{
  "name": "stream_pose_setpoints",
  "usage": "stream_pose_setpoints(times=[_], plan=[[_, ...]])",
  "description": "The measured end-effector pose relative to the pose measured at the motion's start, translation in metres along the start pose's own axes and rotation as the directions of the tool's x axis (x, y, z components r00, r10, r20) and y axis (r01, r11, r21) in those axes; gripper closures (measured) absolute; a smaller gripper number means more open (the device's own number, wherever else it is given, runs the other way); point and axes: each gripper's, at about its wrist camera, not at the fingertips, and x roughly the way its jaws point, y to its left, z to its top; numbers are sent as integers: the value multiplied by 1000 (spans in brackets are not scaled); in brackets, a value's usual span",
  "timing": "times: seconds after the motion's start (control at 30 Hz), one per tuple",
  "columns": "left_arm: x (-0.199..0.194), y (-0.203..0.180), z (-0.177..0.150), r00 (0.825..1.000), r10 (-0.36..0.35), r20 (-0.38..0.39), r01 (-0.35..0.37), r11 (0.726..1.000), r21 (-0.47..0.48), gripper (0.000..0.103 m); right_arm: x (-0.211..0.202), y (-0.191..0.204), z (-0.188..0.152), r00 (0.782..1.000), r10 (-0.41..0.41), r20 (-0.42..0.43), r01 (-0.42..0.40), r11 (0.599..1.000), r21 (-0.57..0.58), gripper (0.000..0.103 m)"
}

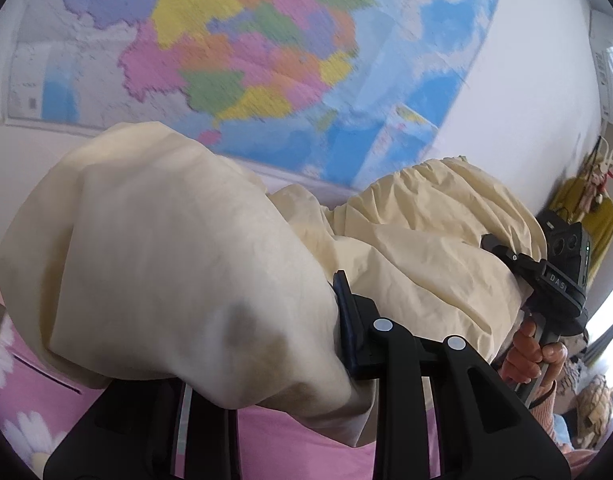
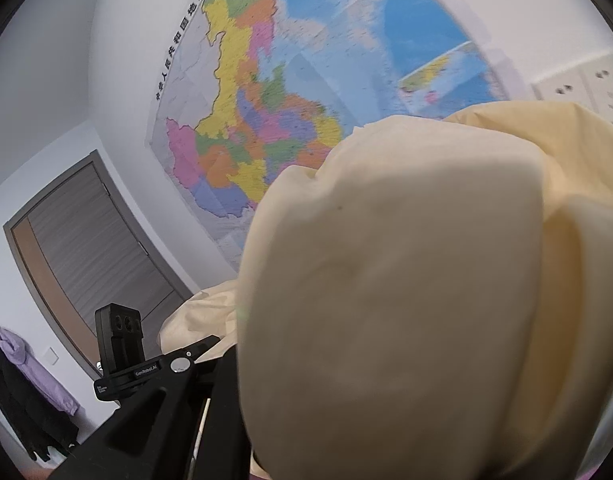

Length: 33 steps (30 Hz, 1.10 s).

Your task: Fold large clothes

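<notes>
The left gripper [image 1: 306,320] is clamped on a bunched edge of the pale cream, thin woven garment [image 1: 178,264], which billows over its jaws and hides one finger; the blue-padded finger [image 1: 346,320] shows pressed against the fabric. The right gripper [image 2: 242,400] is buried under the same cloth in its own view. Its fingertips cannot be seen there, but its jaws are nearly together, and in the left wrist view it sits at the far gathered end of the garment, the cloth draped over it, so it looks pinched on that edge. A person's hand [image 1: 530,356] grips its handle.

The garment hangs slack between the two grippers, raised above the pink bed cover with white daisies [image 1: 10,364], in front of a large coloured wall map [image 1: 266,60].

This looks like the lift-and-spread step. To do it well, keep both pinches firm, draw the grippers apart until the slack between them goes taut, and hold the two ends level before laying the cloth flat on the bed. With so much loose fabric bunched at each gripper, a corner could slip.
</notes>
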Motion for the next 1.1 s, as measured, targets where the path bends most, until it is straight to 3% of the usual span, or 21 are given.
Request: stream_pose_setpoints(times=[0.27, 0.57, 1.1], plan=[[-18, 48, 40, 993, 108, 56, -107, 994, -8, 78, 77, 24, 23, 997, 71, -39, -72, 997, -26, 91], [-18, 118, 74, 964, 240, 114, -236, 971, -47, 79, 182, 38, 32, 986, 126, -105, -126, 992, 4, 91], [-1, 252, 109, 914, 384, 134, -356, 914, -193, 79, 328, 64, -11, 956, 182, -230, -182, 983, 23, 91]])
